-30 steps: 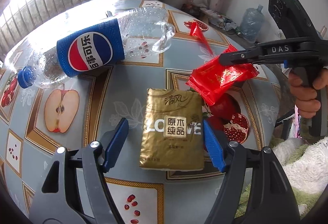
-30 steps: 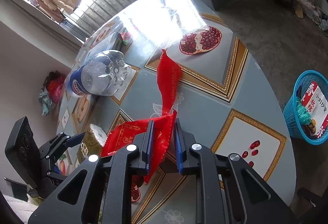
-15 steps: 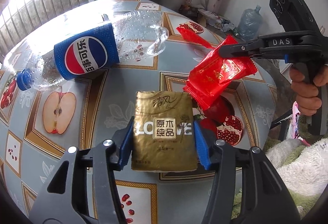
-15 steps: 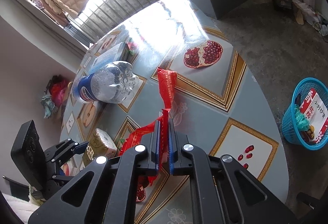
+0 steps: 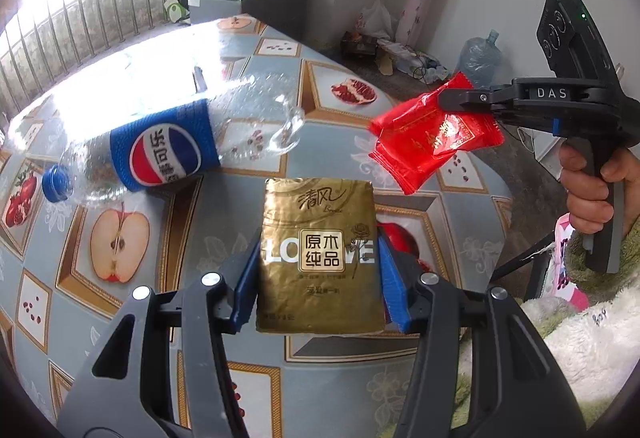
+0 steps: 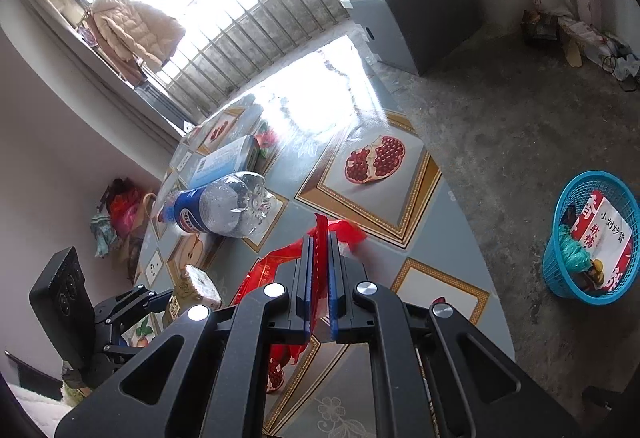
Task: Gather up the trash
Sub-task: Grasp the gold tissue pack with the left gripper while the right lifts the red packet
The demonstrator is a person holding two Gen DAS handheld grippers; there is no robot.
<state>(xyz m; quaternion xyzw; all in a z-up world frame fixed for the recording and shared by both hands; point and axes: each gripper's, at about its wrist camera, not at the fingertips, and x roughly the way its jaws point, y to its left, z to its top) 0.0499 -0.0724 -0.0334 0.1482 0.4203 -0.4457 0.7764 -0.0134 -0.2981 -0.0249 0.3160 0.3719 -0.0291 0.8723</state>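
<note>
My left gripper is shut on a gold tissue pack and holds it just above the table; the pack also shows in the right wrist view. My right gripper is shut on a red wrapper and holds it in the air over the table's right side; in the left wrist view the wrapper hangs from the right gripper. An empty Pepsi bottle lies on its side on the table, also in the right wrist view.
The table has a fruit-patterned cloth. A blue basket with trash in it stands on the floor to the right of the table. A blue box lies at the table's far side. A grey cabinet stands by the window.
My left gripper closed on the gold tissue pack and lifted it slightly. My right gripper tightened on the red wrapper and raised it up and to the right, off the table.
</note>
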